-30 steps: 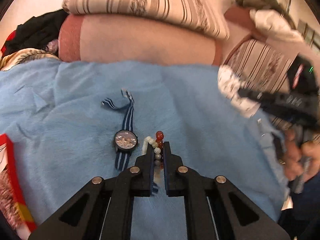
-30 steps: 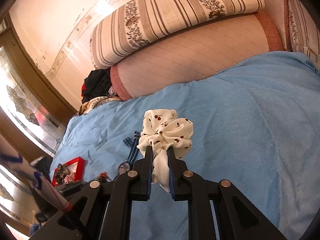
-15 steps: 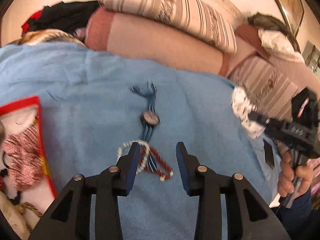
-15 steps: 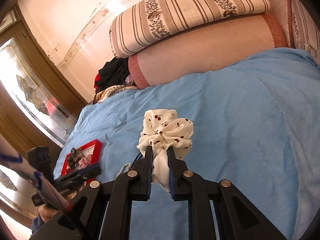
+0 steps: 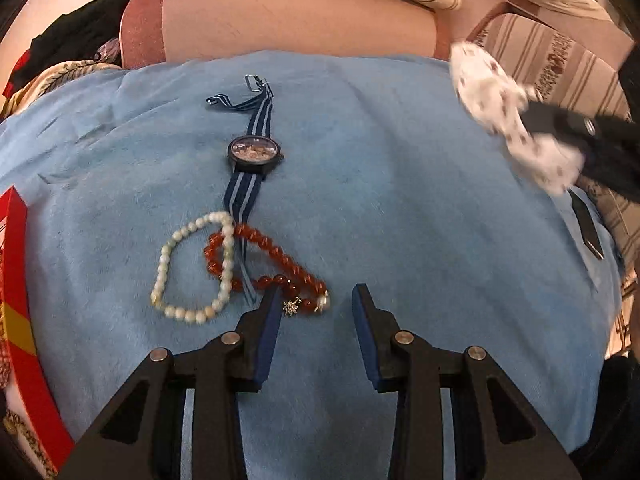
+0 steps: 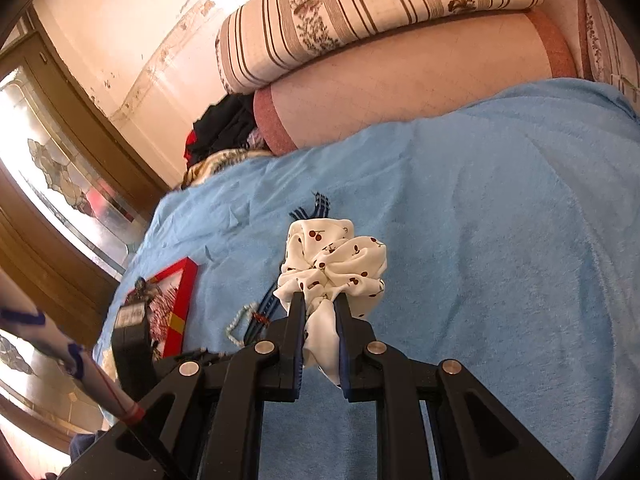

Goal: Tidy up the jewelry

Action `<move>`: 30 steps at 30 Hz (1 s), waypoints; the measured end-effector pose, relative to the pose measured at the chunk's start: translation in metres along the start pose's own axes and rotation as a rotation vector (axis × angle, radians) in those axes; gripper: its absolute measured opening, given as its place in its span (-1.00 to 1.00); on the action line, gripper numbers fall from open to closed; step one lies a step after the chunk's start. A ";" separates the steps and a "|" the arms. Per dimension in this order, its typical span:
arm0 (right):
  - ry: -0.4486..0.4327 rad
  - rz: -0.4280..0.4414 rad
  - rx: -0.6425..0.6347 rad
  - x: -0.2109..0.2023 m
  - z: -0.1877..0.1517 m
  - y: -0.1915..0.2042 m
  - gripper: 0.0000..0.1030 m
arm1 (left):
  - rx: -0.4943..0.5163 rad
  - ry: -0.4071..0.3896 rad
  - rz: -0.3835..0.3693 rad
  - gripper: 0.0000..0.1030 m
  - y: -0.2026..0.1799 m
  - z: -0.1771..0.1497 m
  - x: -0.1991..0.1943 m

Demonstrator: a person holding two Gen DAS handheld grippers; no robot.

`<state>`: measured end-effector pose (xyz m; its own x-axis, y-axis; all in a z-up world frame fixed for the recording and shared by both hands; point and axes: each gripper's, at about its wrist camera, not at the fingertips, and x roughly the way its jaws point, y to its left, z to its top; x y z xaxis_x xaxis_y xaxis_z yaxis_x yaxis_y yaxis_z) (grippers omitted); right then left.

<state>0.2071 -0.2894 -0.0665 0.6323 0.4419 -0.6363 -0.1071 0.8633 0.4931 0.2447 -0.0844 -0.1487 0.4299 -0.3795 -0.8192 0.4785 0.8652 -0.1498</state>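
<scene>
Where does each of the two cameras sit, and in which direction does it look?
Left wrist: sits on the left gripper, fingers open, looking down on the blanket at the watch, white bracelet and red bracelet; the right gripper enters at far right.
Right wrist: sits on the right gripper, shut on the scrunchie, looking across the blanket toward the pillows; the left gripper and a sleeve show at lower left.
Shared: blanket, watch, bracelets, scrunchie, red box.

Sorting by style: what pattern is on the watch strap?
Navy with light blue lengthwise stripes on the watch strap, clearest in the left wrist view.
</scene>
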 end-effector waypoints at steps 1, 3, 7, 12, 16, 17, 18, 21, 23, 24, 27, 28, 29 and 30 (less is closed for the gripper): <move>0.012 -0.001 -0.001 0.001 -0.002 -0.002 -0.71 | 0.007 -0.007 0.017 -0.32 -0.002 0.002 0.003; 0.041 -0.009 -0.010 0.009 -0.006 0.001 -0.71 | 0.031 -0.012 0.040 -0.32 -0.008 0.006 0.008; 0.111 -0.046 -0.037 0.033 -0.017 0.004 -0.71 | 0.009 -0.025 0.064 -0.78 -0.006 0.009 0.012; 0.145 -0.079 -0.046 0.045 -0.025 0.000 -0.71 | -0.047 -0.023 0.006 -0.83 0.000 0.006 0.006; 0.114 -0.081 -0.036 0.036 -0.021 -0.001 -0.71 | 0.017 -0.032 -0.064 -0.83 -0.023 -0.001 -0.011; 0.111 -0.080 -0.033 0.034 -0.021 -0.002 -0.71 | 0.016 -0.033 -0.087 -0.83 -0.027 -0.003 -0.015; 0.109 -0.079 -0.029 0.033 -0.020 -0.003 -0.71 | 0.013 -0.037 -0.114 -0.83 -0.031 -0.004 -0.020; 0.099 -0.077 -0.026 0.029 -0.019 -0.003 -0.71 | 0.023 -0.073 -0.116 -0.83 -0.040 -0.006 -0.040; 0.093 -0.073 -0.024 0.026 -0.019 -0.002 -0.71 | 0.010 -0.087 -0.116 -0.83 -0.041 -0.007 -0.052; 0.088 -0.071 -0.022 0.023 -0.019 -0.001 -0.71 | -0.002 -0.091 -0.128 -0.83 -0.041 -0.009 -0.057; 0.076 -0.055 -0.018 0.014 -0.022 0.003 -0.71 | -0.005 -0.082 -0.127 -0.83 -0.044 -0.020 -0.071; 0.072 -0.047 -0.014 0.011 -0.024 0.004 -0.71 | -0.009 -0.075 -0.119 -0.83 -0.042 -0.024 -0.075; 0.072 -0.036 -0.014 0.007 -0.027 0.005 -0.71 | -0.014 -0.074 -0.102 -0.83 -0.039 -0.029 -0.079; 0.075 -0.032 -0.016 0.007 -0.029 0.007 -0.71 | -0.024 -0.079 -0.078 -0.83 -0.032 -0.035 -0.084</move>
<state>0.1881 -0.2735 -0.0847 0.5765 0.4309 -0.6943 -0.1008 0.8807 0.4629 0.1663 -0.0690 -0.0944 0.4515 -0.4701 -0.7584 0.4953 0.8390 -0.2253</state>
